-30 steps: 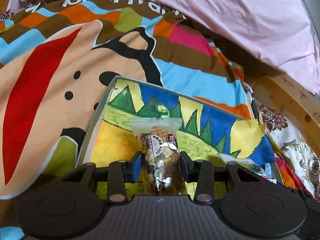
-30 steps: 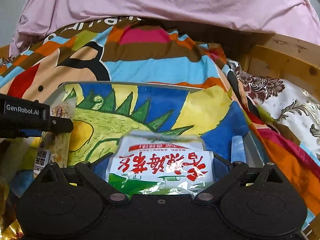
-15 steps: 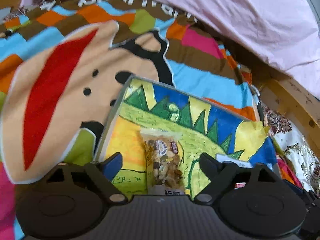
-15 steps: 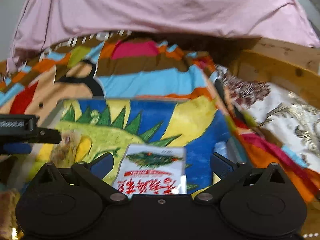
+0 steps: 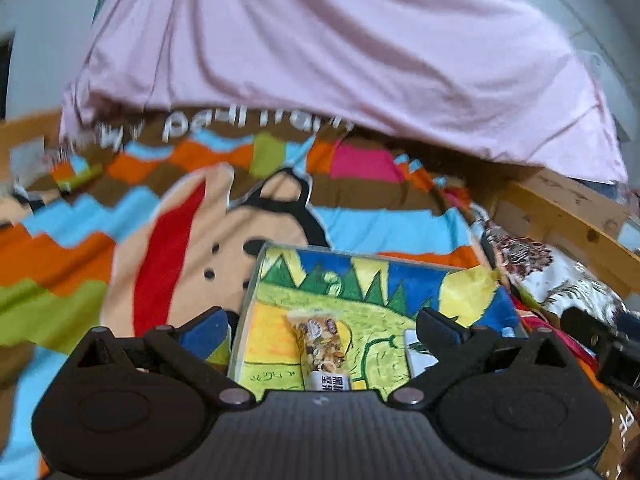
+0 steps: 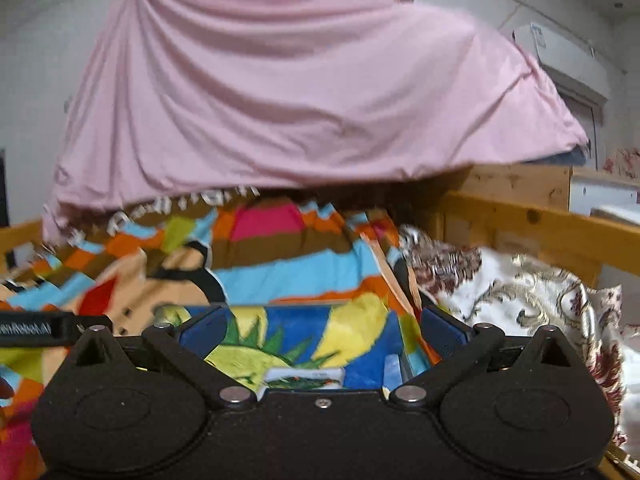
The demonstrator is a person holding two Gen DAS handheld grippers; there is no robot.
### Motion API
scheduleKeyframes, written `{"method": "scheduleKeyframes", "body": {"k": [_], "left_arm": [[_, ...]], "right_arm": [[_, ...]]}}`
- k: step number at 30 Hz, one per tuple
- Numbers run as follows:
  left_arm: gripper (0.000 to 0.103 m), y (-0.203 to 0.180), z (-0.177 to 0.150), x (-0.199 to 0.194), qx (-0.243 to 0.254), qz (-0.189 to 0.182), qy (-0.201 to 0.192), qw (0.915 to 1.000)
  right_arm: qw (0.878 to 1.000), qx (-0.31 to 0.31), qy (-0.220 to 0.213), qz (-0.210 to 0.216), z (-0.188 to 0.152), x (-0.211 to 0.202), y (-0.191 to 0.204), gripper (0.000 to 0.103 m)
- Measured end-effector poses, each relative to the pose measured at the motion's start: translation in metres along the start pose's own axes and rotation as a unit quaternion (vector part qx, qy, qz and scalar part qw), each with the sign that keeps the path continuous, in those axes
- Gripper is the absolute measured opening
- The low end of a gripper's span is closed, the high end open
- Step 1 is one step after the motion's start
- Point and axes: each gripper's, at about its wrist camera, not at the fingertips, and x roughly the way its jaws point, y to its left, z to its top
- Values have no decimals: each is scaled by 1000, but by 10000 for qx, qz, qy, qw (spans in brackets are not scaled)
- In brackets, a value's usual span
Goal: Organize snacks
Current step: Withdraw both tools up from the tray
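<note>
Bed: a striped blanket is spread beneath the painted tray.
Snacks: the nut packet and white packet are laid inside, near edge.
Jaws: left gripper and right gripper are both spread wide, empty.
Advice: both should be lifted straight clear.

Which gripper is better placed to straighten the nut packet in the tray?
Left, probably. The left gripper is open with the nut packet lying between its fingers in the tray. The right gripper, also open, faces the white packet.
</note>
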Motion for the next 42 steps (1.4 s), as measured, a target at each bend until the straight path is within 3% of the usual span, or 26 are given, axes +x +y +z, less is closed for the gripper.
{"method": "scheduleKeyframes", "body": {"k": [10,15,21,31,39,42], "left_arm": [[103,-25,-24,-77,679,466,-622,9947],[103,-24,-40,-115,735,501,-808,9928],[103,-25,-64,-154,694,930,-1165,9864],[103,-20,-86,-193,582,1087,-961,9877],[103,-13,-100,-221,362,1198,-741,9894],[103,-14,-105,-229,449,1270,-613,9890]], "right_arm": [[9992,-214,-329,-74,0,-81,-2,103],[9988,-124,-442,-165,-9,-116,-5,103],[9970,-376,-563,-380,-21,-151,0,103],[9967,-545,-297,-524,-40,-191,8,103],[9986,-208,324,-357,-51,-203,10,103],[9984,-248,508,-18,-55,-208,11,103]]}}
